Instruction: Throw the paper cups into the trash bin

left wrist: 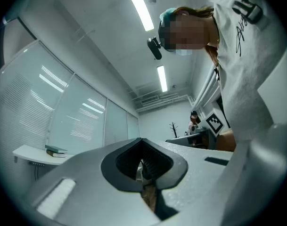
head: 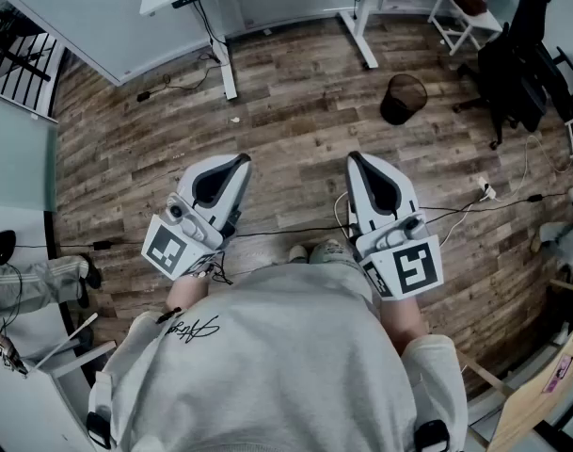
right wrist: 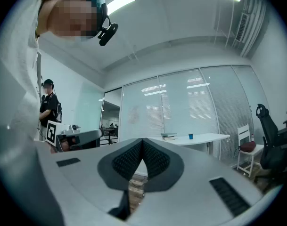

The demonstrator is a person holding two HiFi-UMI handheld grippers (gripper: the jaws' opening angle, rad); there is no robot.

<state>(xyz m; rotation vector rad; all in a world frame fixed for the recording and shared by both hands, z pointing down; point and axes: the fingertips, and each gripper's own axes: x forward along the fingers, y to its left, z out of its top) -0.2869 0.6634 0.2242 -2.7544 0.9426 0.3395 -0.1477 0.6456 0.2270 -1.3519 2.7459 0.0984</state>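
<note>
left claw (head: 237, 163) and right claw (head: 356, 161) both clenched, nothing in either, held out at waist height over the wood floor (head: 295, 111).
claws side by side, apart, pointing forward. black mesh trash bin (head: 404, 99) stands on the floor ahead to the right, near a white table leg (head: 358, 26). small blue cup (right wrist: 191, 136) sits on a white table (right wrist: 214, 136) near some books (right wrist: 169, 136), well apart from both claws; can't tell if it's paper.
</note>
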